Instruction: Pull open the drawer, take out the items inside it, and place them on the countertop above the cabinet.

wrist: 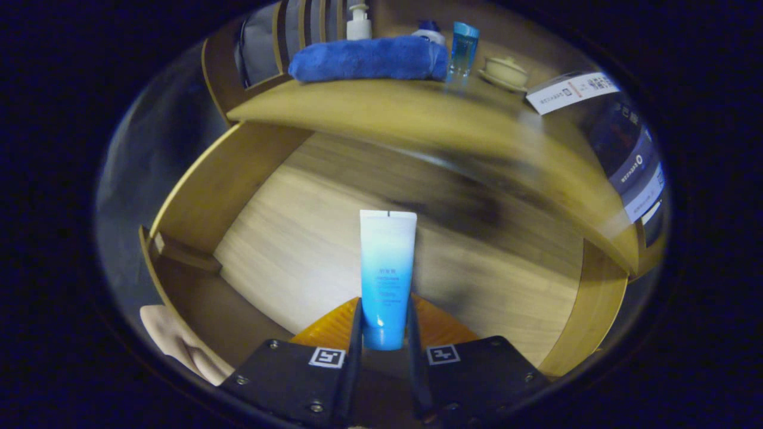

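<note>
A blue and white tube [386, 274] stands up between my fingers, and my gripper [384, 325] is shut on its lower end. Below and beyond the tube lies the pale wooden floor of the open drawer [286, 238], with its side walls to the left and right. Above the drawer runs the wooden countertop [381, 113]. On it lie a folded blue towel [369, 58], a white pump bottle [359, 24], a clear blue bottle [464, 47] and a small cream lidded bowl [505, 70].
A white card [569, 90] lies on the countertop's right end. A dark box with a label [635, 167] sits at the right beyond the counter edge. A person's hand [179, 345] shows by the drawer's left front corner.
</note>
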`<state>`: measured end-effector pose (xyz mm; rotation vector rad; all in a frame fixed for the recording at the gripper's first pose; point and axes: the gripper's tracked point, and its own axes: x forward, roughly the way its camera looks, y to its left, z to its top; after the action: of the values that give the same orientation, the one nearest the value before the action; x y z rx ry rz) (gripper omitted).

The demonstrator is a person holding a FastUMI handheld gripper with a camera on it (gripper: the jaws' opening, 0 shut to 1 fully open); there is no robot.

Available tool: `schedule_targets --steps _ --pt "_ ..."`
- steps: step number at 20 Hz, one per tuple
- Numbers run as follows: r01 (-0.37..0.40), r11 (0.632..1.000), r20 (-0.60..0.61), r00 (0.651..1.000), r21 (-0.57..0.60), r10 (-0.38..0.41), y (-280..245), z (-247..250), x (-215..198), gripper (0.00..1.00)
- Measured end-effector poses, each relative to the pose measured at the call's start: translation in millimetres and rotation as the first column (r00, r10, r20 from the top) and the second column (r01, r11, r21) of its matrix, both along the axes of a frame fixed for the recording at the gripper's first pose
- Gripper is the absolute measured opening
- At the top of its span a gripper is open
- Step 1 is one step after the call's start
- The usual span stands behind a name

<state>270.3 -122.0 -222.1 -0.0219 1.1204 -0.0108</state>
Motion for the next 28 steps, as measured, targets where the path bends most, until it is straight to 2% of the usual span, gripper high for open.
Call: schedule_targets --steps 5,9,15,20,24,28 --pt "-0.017 0.999 0.054 0.998 0.038 0.015 0 35 -13 0.35" --pt "-0.008 0.996 0.115 0.993 0.088 -0.002 2 61 -20 0.35" --pt "-0.009 0.995 0.201 0.980 0.102 -0.012 -2 101 -19 0.35" --pt "0.046 0.994 0.284 0.956 0.095 -0.071 -25 126 5 0.35" --pt "0.102 0.995 0.363 0.926 0.022 -0.103 -54 136 40 0.35" --pt "0.159 0.987 0.371 0.916 0.007 -0.150 -69 121 74 0.35"
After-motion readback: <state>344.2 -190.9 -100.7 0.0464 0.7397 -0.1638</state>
